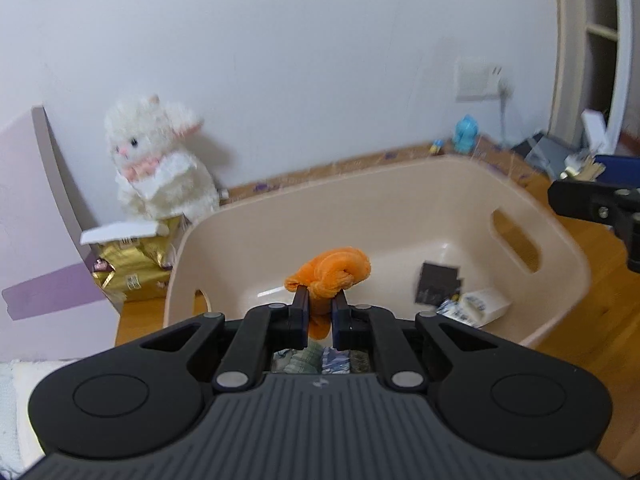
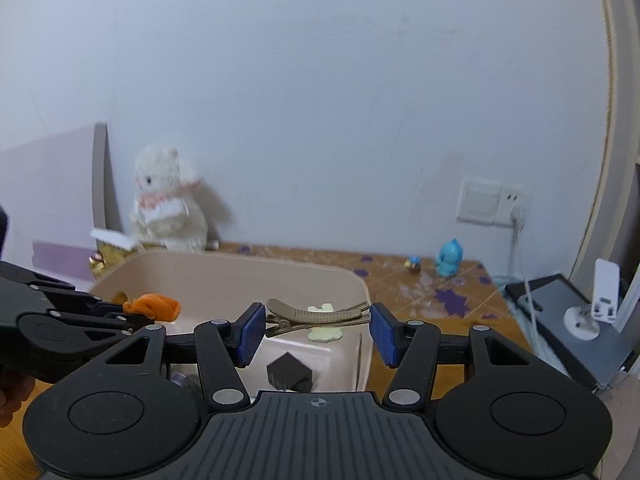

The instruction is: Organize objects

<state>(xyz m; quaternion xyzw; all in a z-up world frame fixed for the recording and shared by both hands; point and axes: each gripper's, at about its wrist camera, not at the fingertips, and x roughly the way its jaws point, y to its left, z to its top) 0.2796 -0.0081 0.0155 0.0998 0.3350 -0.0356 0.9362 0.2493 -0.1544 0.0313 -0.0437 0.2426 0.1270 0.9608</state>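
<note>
My left gripper is shut on an orange plush toy and holds it over the near side of a beige plastic basket. In the right wrist view the same toy sticks out of the left gripper's tips above the basket's left side. A tan hair clip with a cream flower spans lengthwise between the blue pads of my right gripper, above the basket. Its jaws stand wide, touching both ends of the clip. A black box and a white packet lie inside the basket.
A white plush rabbit sits on a gold gift box behind the basket's left corner, beside a lilac board. A blue figurine stands by the wall. A dark tray with white items lies at the right on the wooden table.
</note>
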